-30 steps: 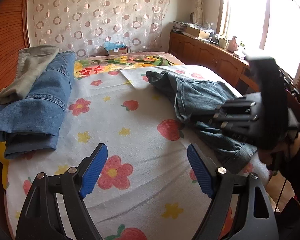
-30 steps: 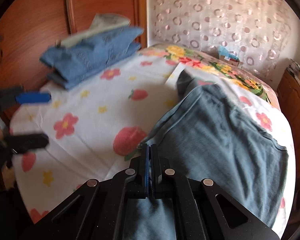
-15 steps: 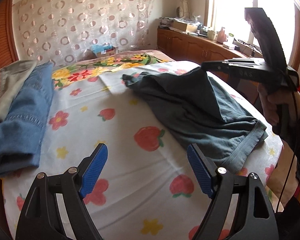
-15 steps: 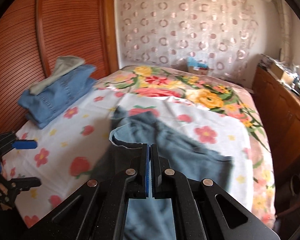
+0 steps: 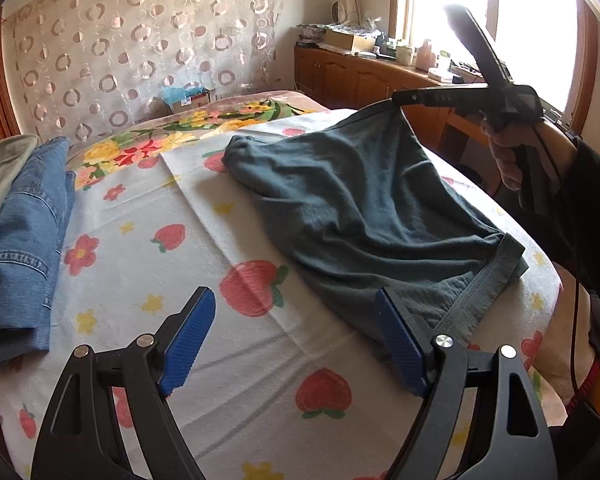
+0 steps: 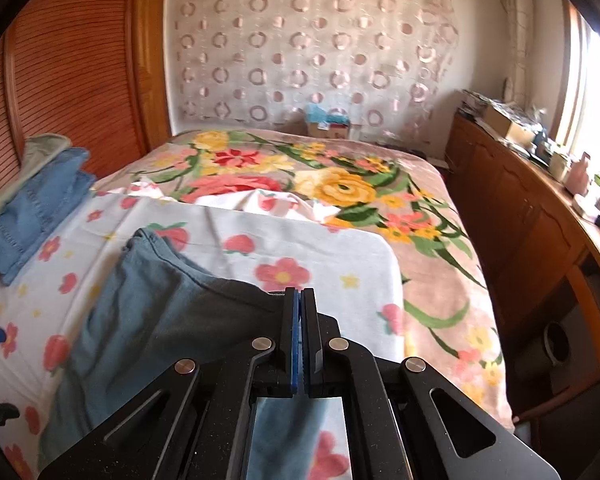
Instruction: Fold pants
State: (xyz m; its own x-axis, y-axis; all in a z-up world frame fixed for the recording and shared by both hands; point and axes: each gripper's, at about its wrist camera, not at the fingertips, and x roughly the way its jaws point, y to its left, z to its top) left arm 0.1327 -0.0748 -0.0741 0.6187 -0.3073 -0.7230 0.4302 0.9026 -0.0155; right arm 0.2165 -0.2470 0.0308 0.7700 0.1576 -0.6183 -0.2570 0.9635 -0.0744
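Dark teal pants (image 5: 364, 208), soft knit cloth with many creases, spread on the right half of the bed (image 5: 236, 364), waistband (image 5: 488, 280) with thick flat hem lying near the bed's edge. One corner lifted off the sheet and pinched in the right gripper (image 6: 299, 312), jaws pressed together on the cloth, blue pads only a thin line between the black fingers. Cloth hanging from that pinch in a slanted tent shape down to the sheet. In the left wrist view the same tool (image 5: 400, 99) seen from the side, held by a hand (image 5: 508, 156) in a dark sleeve.

Left gripper (image 5: 292, 344) wide apart and holding nothing, above the sheet; ribbed blue pads (image 5: 188, 340) on black angular fingers with silver rivets, the right pad just at the near edge of the pants.

White sheet, slightly wrinkled, printed with strawberries and small flowers, laid over a pink blanket (image 6: 428, 240) with large yellow and red flowers. At the left edge of the bed a pile of folded jeans (image 5: 24, 232), light blue denim with visible seams, and a grey-green garment (image 5: 0, 168) on top.

Behind the bed a sheer curtain (image 6: 320, 48) with ring pattern and a small box (image 6: 328, 124) at its foot. Ribbed brown wood panel (image 6: 72, 76) on the left, low wood cabinet (image 6: 520, 208) on the right with cluttered top, bright window (image 5: 532, 20) above it.
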